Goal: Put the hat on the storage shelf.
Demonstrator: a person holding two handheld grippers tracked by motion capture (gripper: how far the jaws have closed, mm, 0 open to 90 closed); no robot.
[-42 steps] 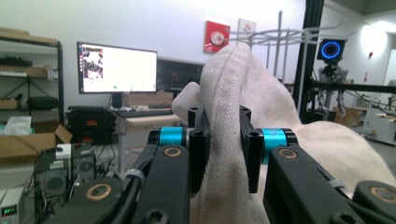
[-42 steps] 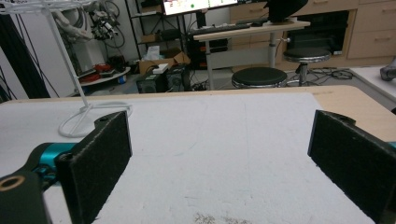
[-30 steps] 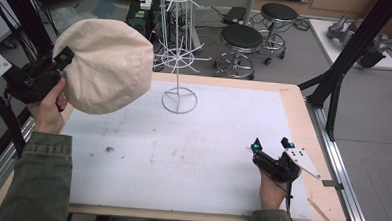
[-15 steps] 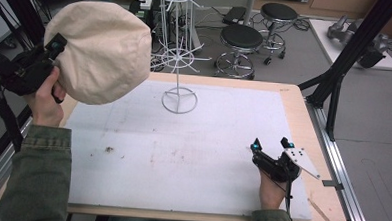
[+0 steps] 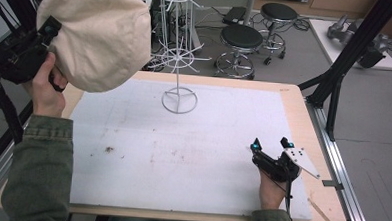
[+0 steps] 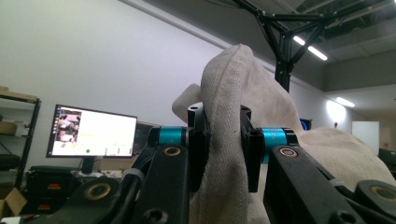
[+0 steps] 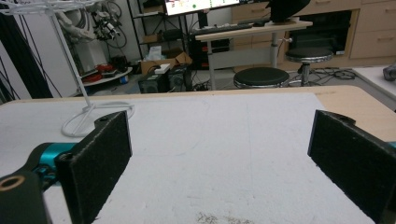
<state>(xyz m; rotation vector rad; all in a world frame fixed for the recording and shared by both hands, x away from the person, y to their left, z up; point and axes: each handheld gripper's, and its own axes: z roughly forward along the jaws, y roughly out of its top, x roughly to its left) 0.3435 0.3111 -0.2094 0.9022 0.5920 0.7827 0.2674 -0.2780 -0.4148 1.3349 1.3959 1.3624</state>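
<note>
Beige cloth hat [image 5: 99, 33], upper left of the frame, pinched at its edge by the left gripper [image 6: 223, 140] above the tabletop [image 5: 192, 155]; right gripper [image 5: 271, 150] (lower right) spread wide.

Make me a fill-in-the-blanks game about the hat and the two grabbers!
1. The left gripper is shut on a beige ____.
2. The right gripper rests low over the white mat with its jaws ____.
3. The white wire rack stands on a round ____ at the mat's far side.
4. The hat is held up ____ the table, not lying on it.

Missing words: hat; open; base; above
</note>
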